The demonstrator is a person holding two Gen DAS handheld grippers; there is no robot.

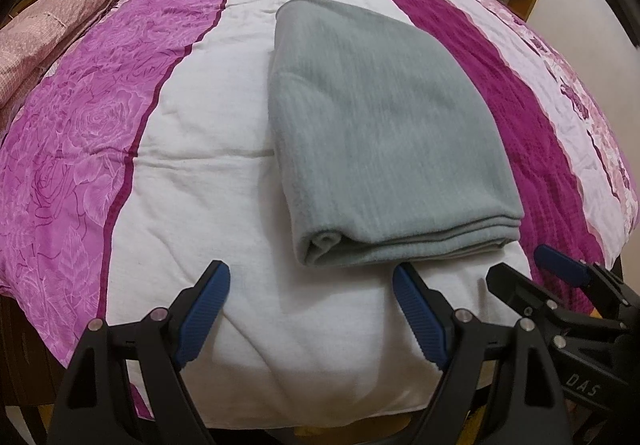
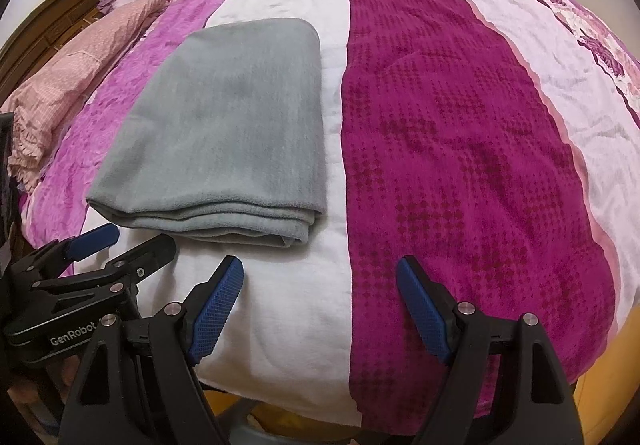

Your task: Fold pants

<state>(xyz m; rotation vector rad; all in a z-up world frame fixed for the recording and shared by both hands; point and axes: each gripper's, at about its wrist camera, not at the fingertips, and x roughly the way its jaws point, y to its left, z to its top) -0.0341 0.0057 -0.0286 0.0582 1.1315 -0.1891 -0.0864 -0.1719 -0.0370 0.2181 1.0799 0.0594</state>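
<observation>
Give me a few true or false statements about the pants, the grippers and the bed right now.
1. The grey pants lie folded on the bedspread. True.
2. The left gripper is clamped on the pants. False: its jaws stand open, nothing between them.
3. The right gripper is open and empty. True.
4. The pants lie on the dark magenta stripe. False: they rest mostly on the white stripe beside it.

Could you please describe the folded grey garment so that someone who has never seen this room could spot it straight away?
Start from the big bed with the striped cover of pink, white and magenta. On its white stripe, near the edge closest to the cameras, lie the folded grey pants, stacked in flat layers. They are the only plain grey thing there; the pink quilt by the headboard is patterned and bunched up.
</observation>
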